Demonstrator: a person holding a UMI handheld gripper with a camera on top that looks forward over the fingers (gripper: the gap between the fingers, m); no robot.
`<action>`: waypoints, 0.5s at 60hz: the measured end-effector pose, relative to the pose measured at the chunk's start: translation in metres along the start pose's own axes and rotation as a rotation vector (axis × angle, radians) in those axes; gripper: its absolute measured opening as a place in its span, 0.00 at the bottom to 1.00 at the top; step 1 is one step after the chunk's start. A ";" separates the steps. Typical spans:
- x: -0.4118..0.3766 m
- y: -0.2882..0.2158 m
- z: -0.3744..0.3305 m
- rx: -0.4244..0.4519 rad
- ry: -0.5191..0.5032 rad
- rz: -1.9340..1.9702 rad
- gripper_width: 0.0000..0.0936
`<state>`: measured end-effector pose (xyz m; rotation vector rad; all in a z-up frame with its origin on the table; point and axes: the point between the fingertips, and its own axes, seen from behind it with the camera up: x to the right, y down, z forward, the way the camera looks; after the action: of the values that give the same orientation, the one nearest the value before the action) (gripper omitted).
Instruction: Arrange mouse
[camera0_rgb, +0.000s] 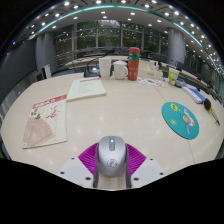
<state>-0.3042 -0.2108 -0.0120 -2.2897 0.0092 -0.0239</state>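
Note:
A grey computer mouse (111, 155) sits between my two fingers, its scroll wheel pointing away from me. The magenta pads (90, 158) press against both of its sides, so my gripper (111, 165) is shut on the mouse. It is held above the near part of the beige table (120, 110). A round teal mouse mat (181, 119) with a cartoon print lies on the table ahead and to the right of the fingers.
A pink-printed sheet (46, 122) lies to the left, an open booklet (86, 88) beyond it. Further back stand stacked cups (133, 64), a white container (119, 70) and a black item (92, 71). Small objects (194, 94) lie at the far right.

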 end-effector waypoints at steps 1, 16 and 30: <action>-0.001 -0.003 -0.001 0.003 -0.007 0.002 0.39; 0.016 -0.129 -0.065 0.218 -0.086 0.000 0.39; 0.151 -0.232 -0.068 0.349 -0.042 0.070 0.39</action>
<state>-0.1552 -0.1115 0.2090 -1.9390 0.0592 0.0546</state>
